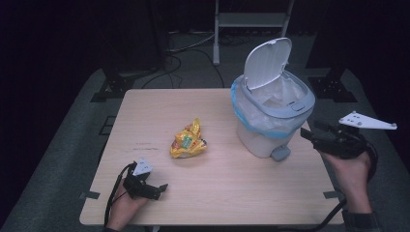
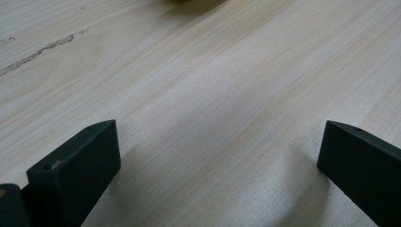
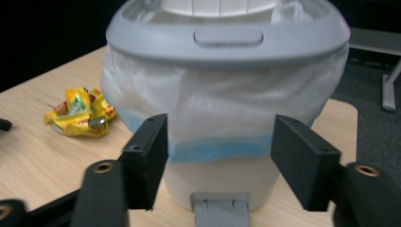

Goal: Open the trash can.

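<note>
**Open bin, loose wrapper, and a pedal within reach**

Dark surroundings frame the pale wooden table (image 1: 217, 193), where the work appears to be getting rubbish into the bin. On the person's right, the black right gripper (image 3: 220, 158) hovers just off the table's right edge, pointed at the front of the white pedal bin with a grey rim and a blue-edged plastic liner (image 1: 270, 121). Its jaws stand moderately apart with nothing between them. The bin's white flip lid (image 1: 267, 60) is up, and the grey foot pedal (image 3: 221, 208) sits low at the bin's front, straight ahead of that gripper.

Well apart, near the table's middle, lies the crumpled yellow snack wrapper (image 1: 188, 141), untouched. The black left gripper (image 1: 145, 186) rests low at the near left of the table, jaws spread wide over bare wood.

Risks, as I judge them: the light bin may slide or tip if the right gripper nudges its body instead of the pedal. The lid could drop shut if the pedal gets bumped. The wrapper is thin and springy, so a shallow pinch may slip off it, or push it away across the smooth wood.
</note>
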Demonstrator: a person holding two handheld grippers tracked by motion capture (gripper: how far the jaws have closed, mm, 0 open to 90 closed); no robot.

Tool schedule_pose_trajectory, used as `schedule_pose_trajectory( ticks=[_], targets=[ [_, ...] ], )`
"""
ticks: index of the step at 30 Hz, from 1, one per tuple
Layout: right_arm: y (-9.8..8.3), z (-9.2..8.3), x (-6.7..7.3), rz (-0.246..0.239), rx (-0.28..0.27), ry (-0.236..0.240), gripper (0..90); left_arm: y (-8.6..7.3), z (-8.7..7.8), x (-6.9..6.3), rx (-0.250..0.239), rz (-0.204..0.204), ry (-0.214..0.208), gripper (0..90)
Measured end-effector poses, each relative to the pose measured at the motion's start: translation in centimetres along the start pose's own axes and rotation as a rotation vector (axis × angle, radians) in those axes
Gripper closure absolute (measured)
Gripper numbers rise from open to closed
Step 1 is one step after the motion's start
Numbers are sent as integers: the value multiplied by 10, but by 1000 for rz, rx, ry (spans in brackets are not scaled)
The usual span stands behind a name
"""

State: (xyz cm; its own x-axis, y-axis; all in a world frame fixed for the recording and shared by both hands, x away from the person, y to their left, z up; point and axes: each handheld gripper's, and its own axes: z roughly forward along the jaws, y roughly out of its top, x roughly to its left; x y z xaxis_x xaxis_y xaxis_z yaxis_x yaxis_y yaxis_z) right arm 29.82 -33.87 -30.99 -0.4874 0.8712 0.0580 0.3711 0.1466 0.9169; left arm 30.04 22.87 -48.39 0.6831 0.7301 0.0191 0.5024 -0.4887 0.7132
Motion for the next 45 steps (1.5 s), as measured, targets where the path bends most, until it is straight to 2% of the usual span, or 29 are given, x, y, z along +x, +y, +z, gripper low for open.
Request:
schedule_pose_trajectory(
  ticks=[2, 5, 12, 20, 23, 26, 31, 33, 43, 45],
  targets=[
    [-9, 3, 2, 3, 22, 6, 290, 0, 0, 0, 2, 0, 1, 0],
    [-15, 5, 4, -2, 35, 5, 261, 0, 0, 0, 2, -1, 1, 0],
    [-42, 17, 9, 7, 74, 9, 140, 0, 0, 0, 3, -2, 1, 0],
    [-60, 25, 9, 20, 92, 21, 131, 0, 0, 0, 3, -2, 2, 0],
    [-68, 29, 11, 20, 94, 7, 127, 0, 0, 0, 3, -2, 2, 0],
    [-82, 36, 13, 3, 93, -15, 77, 0, 0, 0, 0, -5, 2, 0],
    [-95, 42, 13, -3, 108, -29, 68, 0, 0, 0, 0, -4, 3, 0],
    [-106, 45, 11, -2, 110, -36, 67, 0, 0, 0, 0, -4, 3, 0],
    [-135, 54, 4, 6, 167, -51, 67, 0, 0, 0, 1, -4, 3, 0],
    [-142, 56, 3, 8, 196, -51, 67, 0, 0, 0, 0, -5, 3, 0]
  ],
)
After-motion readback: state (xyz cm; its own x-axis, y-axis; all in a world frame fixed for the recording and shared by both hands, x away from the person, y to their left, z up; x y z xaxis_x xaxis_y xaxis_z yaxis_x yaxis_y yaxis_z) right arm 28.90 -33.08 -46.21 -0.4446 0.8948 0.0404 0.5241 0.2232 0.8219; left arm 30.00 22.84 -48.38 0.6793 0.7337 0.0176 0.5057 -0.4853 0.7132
